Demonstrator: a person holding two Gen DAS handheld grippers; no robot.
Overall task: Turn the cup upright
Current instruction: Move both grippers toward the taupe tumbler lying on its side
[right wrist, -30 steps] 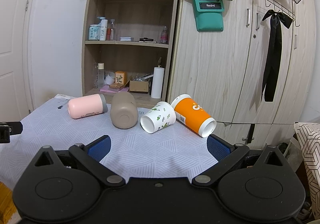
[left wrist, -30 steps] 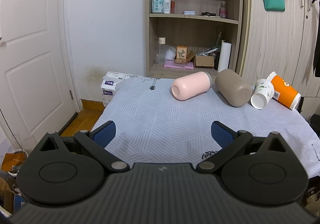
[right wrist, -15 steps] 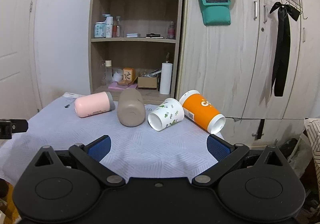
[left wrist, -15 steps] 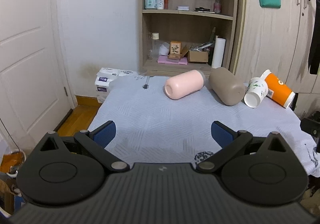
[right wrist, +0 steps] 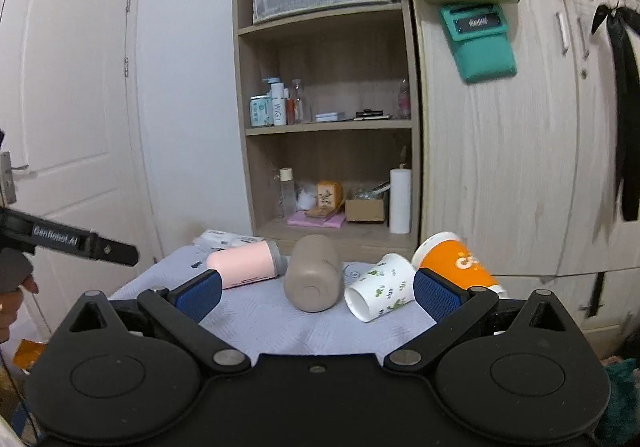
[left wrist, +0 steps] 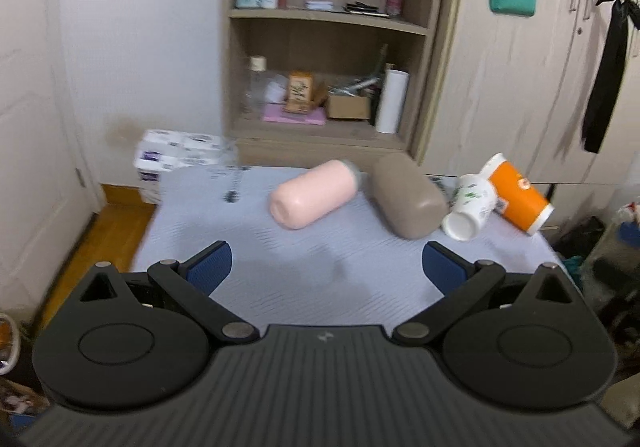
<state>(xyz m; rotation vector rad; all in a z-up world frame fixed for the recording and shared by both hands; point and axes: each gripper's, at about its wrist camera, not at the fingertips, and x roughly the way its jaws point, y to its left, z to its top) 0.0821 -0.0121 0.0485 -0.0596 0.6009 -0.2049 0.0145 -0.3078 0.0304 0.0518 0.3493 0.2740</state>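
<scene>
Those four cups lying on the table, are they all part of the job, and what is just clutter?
Part of the job:
pink cup
brown cup
white leafy cup
orange cup
All four lie on their sides.

Just lying about:
paper roll
shelf bottles
teal pouch

Four cups (right wrist: 379,291) on their sides

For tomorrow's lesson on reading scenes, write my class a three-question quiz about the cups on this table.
1. True or false: the pink cup stands upright.
2. Which cup lies rightmost on the table? A) taupe cup B) white leaf-print cup C) orange cup
3. Fill in: both the left gripper and right gripper are ____ and hold nothing.

Key: 1 false; 2 C; 3 open.
</scene>
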